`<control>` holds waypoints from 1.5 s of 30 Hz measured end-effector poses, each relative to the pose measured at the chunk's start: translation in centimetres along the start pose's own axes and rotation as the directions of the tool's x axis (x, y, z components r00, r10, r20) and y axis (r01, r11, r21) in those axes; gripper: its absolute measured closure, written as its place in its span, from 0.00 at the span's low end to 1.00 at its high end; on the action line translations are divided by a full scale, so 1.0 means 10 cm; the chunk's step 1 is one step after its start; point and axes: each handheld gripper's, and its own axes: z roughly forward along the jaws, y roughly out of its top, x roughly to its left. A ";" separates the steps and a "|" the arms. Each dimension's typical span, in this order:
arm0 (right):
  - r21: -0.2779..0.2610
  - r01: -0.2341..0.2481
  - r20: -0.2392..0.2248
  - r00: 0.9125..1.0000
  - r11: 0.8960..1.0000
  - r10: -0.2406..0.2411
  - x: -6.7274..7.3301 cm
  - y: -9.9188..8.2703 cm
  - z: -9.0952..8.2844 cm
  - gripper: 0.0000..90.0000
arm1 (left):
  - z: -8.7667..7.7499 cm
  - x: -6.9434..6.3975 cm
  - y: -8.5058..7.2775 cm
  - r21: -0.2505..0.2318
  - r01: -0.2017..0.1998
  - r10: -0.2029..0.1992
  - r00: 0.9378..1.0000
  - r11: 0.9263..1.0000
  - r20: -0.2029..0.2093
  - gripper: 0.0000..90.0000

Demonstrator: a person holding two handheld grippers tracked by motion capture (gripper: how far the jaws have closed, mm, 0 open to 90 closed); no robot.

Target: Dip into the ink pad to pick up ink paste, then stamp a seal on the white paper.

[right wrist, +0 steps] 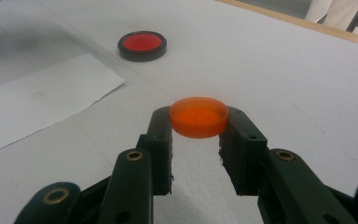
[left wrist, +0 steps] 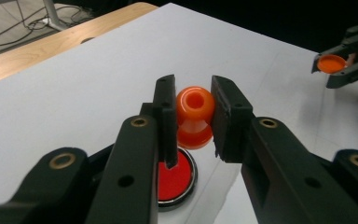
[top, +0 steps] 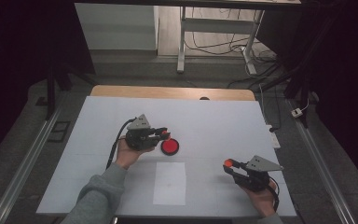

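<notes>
My left gripper [left wrist: 194,99] is shut on a small orange spool-shaped piece [left wrist: 195,112] with a hole in its top. It hangs just above a red disc in a black rim [left wrist: 179,177] that lies on the white table. In the high view this left gripper [top: 164,134] sits left of centre, beside the red disc [top: 169,146]. My right gripper [right wrist: 198,123] is shut on a shallow orange cap [right wrist: 198,116], gripped by its rim. It is held low over the table at the front right [top: 228,164], well away from the red disc [right wrist: 142,44].
A white sheet of paper [top: 169,183] lies in front of the disc, between the two hands. The white table cover [top: 223,121] ends at a wooden edge [top: 168,92] at the back. A power strip [top: 273,136] sits off the right edge, with cables on the floor beyond.
</notes>
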 end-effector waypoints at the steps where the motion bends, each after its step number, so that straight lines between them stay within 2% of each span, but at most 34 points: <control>1: 0.002 0.000 -0.002 1.000 1.000 0.000 0.00 0.00 0.00 0.72 | -0.01 -0.01 0.00 0.002 0.002 -0.002 1.000 1.000 0.003 0.81; 10: -0.002 0.003 0.002 1.000 1.000 -0.003 0.00 0.00 0.00 0.72 | -0.03 -0.08 0.04 0.002 -0.007 0.007 0.999 1.000 0.036 0.81; 18: 0.002 0.006 0.010 1.000 1.000 -0.006 0.00 0.00 -0.01 0.72 | -0.04 -0.11 0.03 0.017 0.002 -0.003 0.998 1.000 0.064 0.81; 45: 0.007 0.008 0.010 1.000 1.000 -0.008 0.00 0.00 0.01 0.72 | -0.10 -0.24 -0.09 0.055 -0.006 0.000 0.994 0.998 0.107 0.81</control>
